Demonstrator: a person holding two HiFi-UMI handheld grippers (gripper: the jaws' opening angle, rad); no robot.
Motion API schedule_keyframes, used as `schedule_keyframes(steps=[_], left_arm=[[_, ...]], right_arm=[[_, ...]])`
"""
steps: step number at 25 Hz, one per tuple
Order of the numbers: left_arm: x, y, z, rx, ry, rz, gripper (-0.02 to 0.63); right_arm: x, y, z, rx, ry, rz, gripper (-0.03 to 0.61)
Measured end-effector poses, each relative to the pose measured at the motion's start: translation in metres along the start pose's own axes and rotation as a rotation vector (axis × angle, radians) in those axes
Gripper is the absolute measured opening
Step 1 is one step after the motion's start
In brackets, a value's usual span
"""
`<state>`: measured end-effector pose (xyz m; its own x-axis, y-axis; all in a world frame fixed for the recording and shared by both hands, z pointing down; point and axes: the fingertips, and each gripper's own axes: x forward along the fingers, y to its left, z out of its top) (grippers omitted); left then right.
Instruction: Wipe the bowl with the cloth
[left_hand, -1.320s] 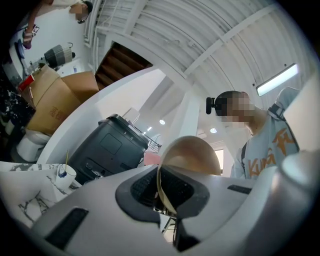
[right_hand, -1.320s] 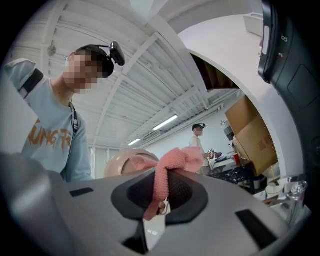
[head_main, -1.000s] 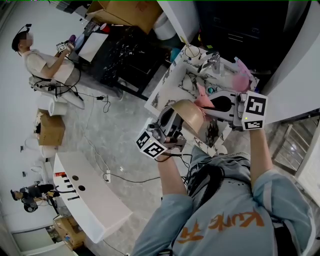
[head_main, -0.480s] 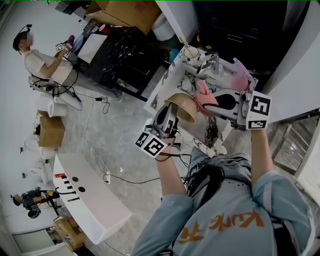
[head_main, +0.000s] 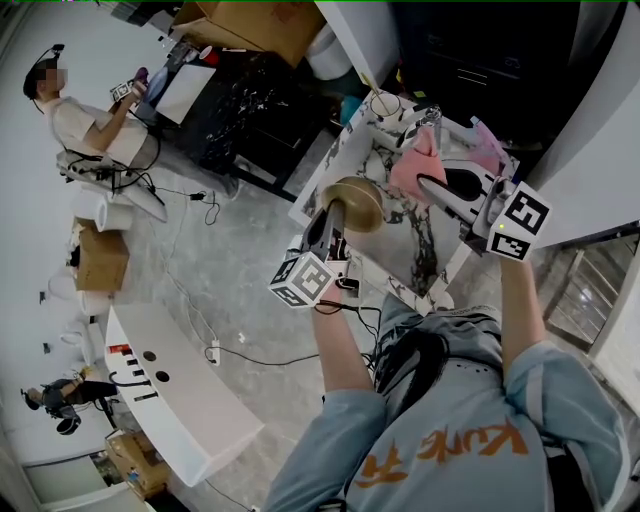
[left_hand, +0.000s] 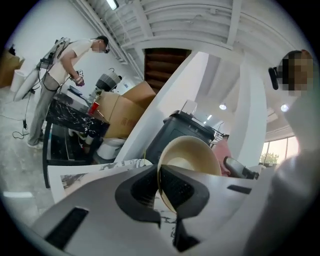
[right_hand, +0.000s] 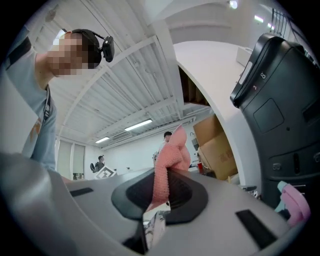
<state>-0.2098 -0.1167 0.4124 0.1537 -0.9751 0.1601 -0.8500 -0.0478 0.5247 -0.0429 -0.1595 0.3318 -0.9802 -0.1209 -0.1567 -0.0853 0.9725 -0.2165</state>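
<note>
My left gripper (head_main: 335, 213) is shut on the rim of a tan bowl (head_main: 355, 200), which it holds up over the left edge of the marble table (head_main: 390, 272). In the left gripper view the bowl (left_hand: 189, 157) stands on edge between the jaws, its pale inside facing the camera. My right gripper (head_main: 432, 186) is shut on a pink cloth (head_main: 418, 165), held up just right of the bowl and apart from it. The right gripper view shows the cloth (right_hand: 170, 160) bunched and sticking up from between the jaws.
A dark machine (right_hand: 280, 110) stands behind the table, with a pink item (head_main: 487, 150) at the table's far right and a faucet (head_main: 420, 120) near the back. Cardboard boxes (head_main: 255, 20) and a black counter (head_main: 235, 100) lie to the left. A person (head_main: 85, 120) stands far left.
Both grippers have swung upward and away from me. The bowl has turned from facing the cloth to rim-up, and the cloth has lifted out of it and now sits apart to the right.
</note>
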Motion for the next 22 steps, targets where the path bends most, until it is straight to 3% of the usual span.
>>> schedule_keyframes(steps=[10,22], left_arm=[[-0.003,0.032,0.003,0.060,0.032,0.227,0.031],[0.015,0.045,-0.005,0.106,0.164,0.291,0.031]], right_arm=[[-0.006,-0.044,0.001,-0.116,0.032,-0.325,0.049],[0.001,-0.044,-0.009,-0.166,0.107,-0.349,0.049]])
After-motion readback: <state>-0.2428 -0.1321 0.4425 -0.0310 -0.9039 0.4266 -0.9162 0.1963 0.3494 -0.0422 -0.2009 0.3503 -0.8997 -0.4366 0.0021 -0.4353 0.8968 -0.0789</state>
